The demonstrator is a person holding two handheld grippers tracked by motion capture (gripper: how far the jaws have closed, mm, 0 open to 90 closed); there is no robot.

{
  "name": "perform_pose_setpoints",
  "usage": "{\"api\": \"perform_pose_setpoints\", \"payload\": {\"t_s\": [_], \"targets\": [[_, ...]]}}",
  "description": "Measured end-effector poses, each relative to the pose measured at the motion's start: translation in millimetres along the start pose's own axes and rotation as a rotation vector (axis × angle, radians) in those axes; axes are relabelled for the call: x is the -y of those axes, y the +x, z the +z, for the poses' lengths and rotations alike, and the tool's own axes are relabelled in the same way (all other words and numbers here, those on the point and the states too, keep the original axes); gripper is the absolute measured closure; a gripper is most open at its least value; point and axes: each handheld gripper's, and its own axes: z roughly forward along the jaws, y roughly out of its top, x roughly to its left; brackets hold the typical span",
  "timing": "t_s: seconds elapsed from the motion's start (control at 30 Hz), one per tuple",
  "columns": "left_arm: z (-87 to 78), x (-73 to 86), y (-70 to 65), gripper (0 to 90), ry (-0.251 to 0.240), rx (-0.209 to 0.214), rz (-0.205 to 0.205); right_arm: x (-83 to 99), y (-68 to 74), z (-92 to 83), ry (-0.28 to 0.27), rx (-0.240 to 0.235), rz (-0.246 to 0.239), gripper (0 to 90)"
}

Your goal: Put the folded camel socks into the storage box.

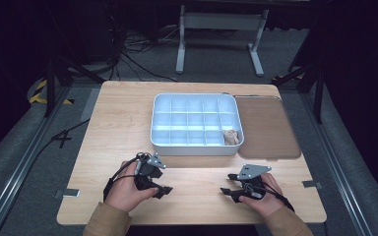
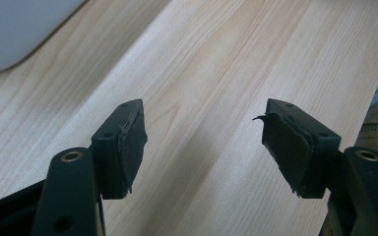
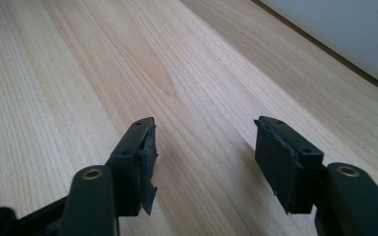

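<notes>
Both tools rest on the tabletop (image 1: 128, 123) in the high view, on the person's side of the tray (image 1: 197, 147). Left tool (image 1: 161, 190) sits near the tray's left front corner, held by the left hand (image 1: 123, 189), its tips pointing toward the other tool. Right tool (image 1: 227, 191) lies near the tray's right front corner, held by the right hand (image 1: 266, 196), tips pointing back at the left one. The two are well apart, with bare wood between them. The tray is white, split into many compartments, and stands at the middle of the tabletop. A small pale thing (image 1: 231, 137) lies in the tray's front right compartment; what it is cannot be told. A brown lid (image 1: 266, 128) lies flat, touching the tray's right side.

Left gripper view: the left tool (image 2: 204, 140) has its jaws standing wide apart with nothing between them but wood grain. The pads (image 2: 130, 142) look frayed at their edges. A rounded corner of the tray (image 2: 19, 29) shows at the upper left, apart from the jaws.

Right gripper view: the right tool (image 3: 204, 162) likewise has its jaws spread, holding nothing, low over the tabletop (image 3: 103, 73). The tray's wall (image 3: 344, 29) runs across the upper right corner, well clear of the jaws.
</notes>
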Motion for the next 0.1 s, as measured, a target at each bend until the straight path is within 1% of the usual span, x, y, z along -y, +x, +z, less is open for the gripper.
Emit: {"api": "perform_pose_setpoints", "payload": {"t_s": [0.1], "targets": [[2.8,0.8,1.8,33.1,0.003,0.004,-0.004,-0.3,0.4,-0.9,-0.009,0.01,-0.008,40.5]]}}
